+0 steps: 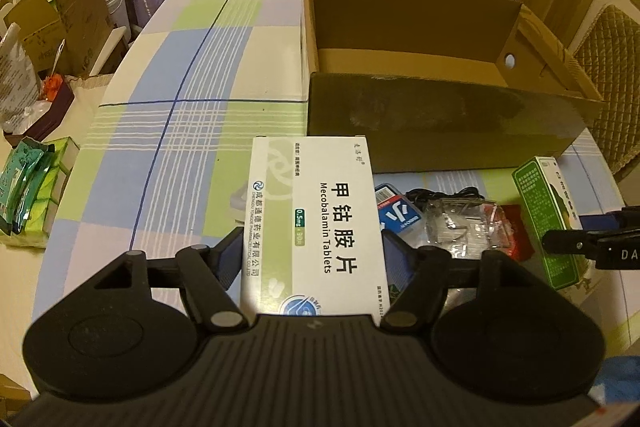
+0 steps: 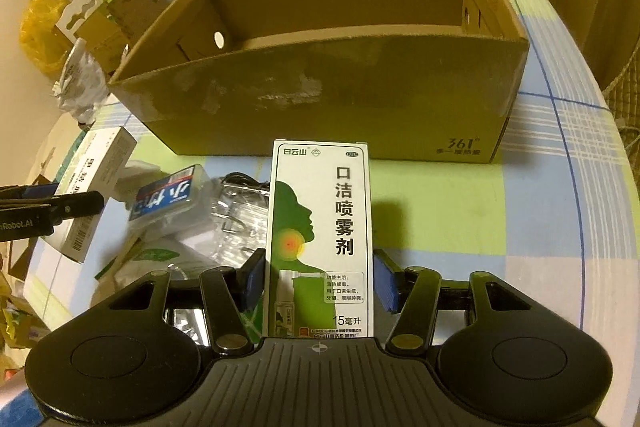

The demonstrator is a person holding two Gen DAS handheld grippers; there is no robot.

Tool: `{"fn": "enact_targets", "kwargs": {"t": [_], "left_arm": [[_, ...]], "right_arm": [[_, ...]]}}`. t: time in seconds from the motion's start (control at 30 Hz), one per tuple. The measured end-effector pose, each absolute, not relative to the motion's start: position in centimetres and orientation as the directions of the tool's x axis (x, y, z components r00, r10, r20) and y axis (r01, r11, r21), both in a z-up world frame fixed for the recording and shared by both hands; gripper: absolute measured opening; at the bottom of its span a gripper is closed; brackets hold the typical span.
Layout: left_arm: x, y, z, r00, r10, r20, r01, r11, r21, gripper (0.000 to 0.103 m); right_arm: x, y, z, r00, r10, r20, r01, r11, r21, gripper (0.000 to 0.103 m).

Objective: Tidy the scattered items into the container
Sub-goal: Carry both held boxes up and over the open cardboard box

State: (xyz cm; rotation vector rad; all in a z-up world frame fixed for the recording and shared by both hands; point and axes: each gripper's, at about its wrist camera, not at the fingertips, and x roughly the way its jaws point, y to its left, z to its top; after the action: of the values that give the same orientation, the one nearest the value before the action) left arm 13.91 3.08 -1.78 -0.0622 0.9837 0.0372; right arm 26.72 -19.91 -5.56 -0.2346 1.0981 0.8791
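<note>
The open cardboard box (image 1: pixel 440 123) on the checked tablecloth (image 1: pixel 192 67) is the landmark here. To its left, off the table edge, sit green tissue packs (image 1: pixel 36 191). In front of the box's near wall, toward its left end, the left gripper (image 1: pixel 314 255) grasps a white tablet box (image 1: pixel 316 223) between its blue pads, holding it lengthwise toward the box. Just right of that, still before the near wall, lie a small blue-labelled case (image 1: pixel 394 211) and a crumpled clear plastic pack (image 1: pixel 460 227) on the cloth. Further right, near the box's right end, the right gripper (image 2: pixel 320 283) holds a green-and-white spray carton (image 2: pixel 320 239) upright, its pads against both sides of the carton.
</note>
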Motion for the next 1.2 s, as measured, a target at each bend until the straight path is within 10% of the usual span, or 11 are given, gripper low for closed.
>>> {"fn": "enact_targets", "kwargs": {"t": [1.2], "left_arm": [[27.0,-1.9,5.1,0.662,-0.101,-0.743,0.067,0.995,-0.075,0.067]], "right_arm": [[34.8,-12.9,3.4,0.379,0.575,-0.725,-0.732,0.666,0.145,0.052]]}}
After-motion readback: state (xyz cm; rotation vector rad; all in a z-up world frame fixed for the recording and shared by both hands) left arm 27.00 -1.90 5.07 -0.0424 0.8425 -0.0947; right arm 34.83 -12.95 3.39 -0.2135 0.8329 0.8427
